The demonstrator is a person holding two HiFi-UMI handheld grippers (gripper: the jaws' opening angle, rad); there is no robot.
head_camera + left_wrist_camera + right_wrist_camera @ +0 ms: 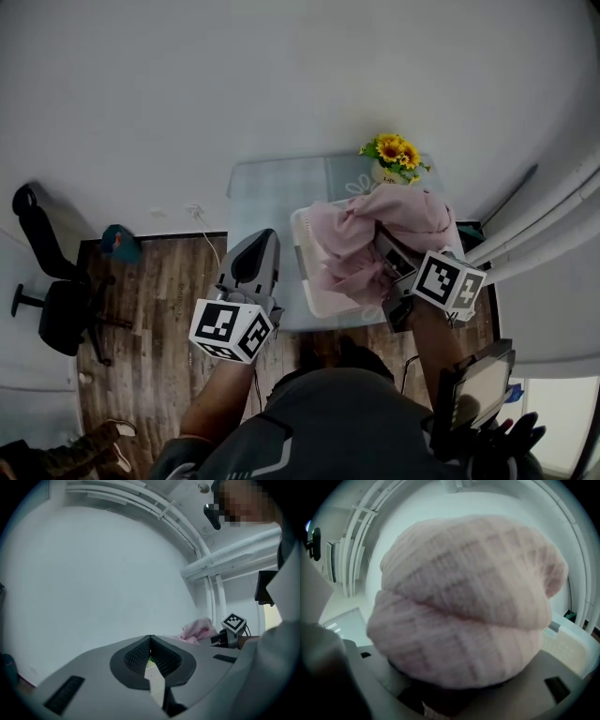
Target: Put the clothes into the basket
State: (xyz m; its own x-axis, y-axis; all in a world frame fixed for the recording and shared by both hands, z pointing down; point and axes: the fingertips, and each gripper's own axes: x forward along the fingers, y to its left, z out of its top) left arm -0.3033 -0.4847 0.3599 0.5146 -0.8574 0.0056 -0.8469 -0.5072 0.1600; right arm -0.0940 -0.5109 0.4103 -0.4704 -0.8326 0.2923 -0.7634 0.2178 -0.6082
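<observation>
Knitwear is bunching in my right gripper (450, 691), which is clamping a thick fold of the soft pale pink ribbed garment (375, 234) over the white plastic basket (302, 253) by the grey table's (267, 187) near right corner. I'm judging it light, floppy and easiest to hold by bunched folds. My left gripper (258, 246) is hanging closed and empty off the left edge

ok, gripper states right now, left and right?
Left gripper: shut, nothing between the jaws.
Right gripper: closed on the pink garment.
</observation>
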